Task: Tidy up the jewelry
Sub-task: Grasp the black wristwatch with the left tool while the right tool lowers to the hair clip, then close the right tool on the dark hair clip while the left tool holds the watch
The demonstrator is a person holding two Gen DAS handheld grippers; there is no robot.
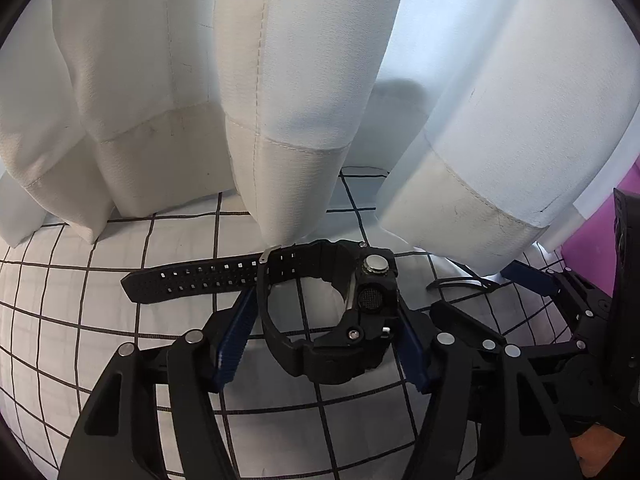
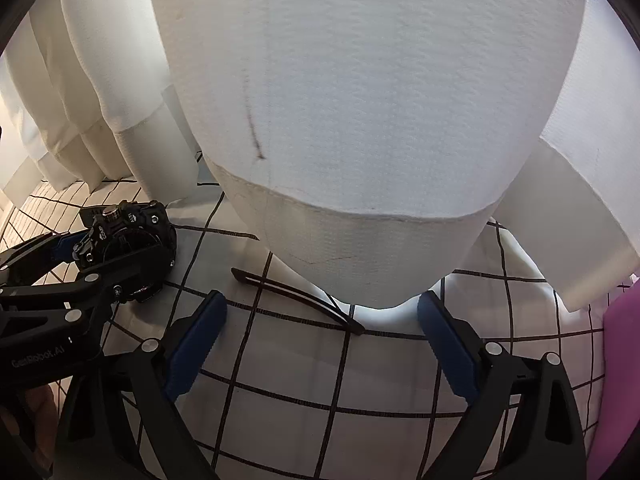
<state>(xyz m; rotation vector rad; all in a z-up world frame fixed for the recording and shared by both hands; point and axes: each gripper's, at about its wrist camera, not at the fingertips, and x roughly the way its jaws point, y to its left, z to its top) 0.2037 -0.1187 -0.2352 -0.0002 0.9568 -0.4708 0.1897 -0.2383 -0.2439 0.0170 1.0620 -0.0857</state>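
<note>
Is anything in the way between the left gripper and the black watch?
Nothing visible. The watch already sits between the left gripper's blue fingers on the checked sheet, with no other thing between them. The white curtain hangs behind the watch, not in front.

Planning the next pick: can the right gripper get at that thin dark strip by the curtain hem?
Probably yes: the right gripper is open with the thin dark strip lying between its fingertips; only the curtain hem crowds its far end.

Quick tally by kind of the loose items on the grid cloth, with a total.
Black wristwatch, between the left gripper's blue pads: 1
Thin dark curved piece ahead of the open right gripper, too slim to identify: 1
Total: 2
</note>
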